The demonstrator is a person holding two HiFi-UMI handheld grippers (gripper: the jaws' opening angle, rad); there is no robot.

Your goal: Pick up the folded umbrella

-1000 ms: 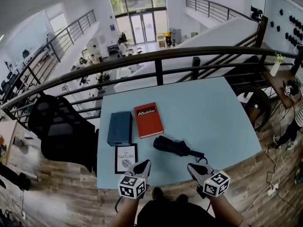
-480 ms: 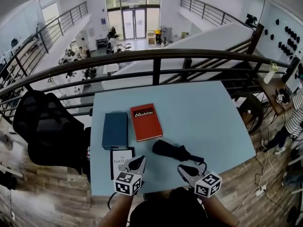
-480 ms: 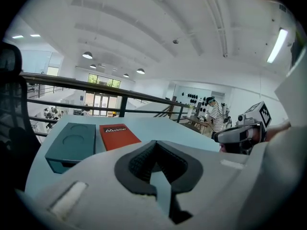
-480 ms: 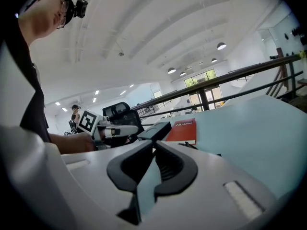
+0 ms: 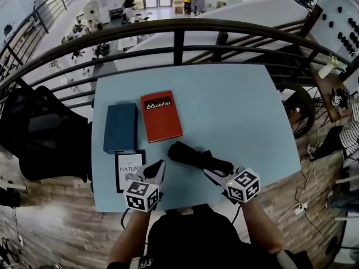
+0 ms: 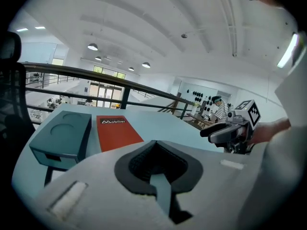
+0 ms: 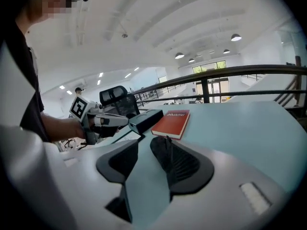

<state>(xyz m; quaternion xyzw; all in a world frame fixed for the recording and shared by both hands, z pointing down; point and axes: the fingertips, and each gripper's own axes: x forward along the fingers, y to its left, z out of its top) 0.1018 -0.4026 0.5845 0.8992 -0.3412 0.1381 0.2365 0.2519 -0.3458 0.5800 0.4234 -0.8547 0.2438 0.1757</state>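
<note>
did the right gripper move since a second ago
Yes. The right gripper has come forward from the table's near edge up to the folded umbrella's handle end. Its jaws have just been opening, with nothing between them.

One overhead, two low across table

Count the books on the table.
2. A red book lies right of the teal box; a black-and-white book lies nearer, partly behind the left gripper. None seems hidden.

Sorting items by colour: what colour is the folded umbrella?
Black; the folded fabric umbrella shows best in the head view.
</note>
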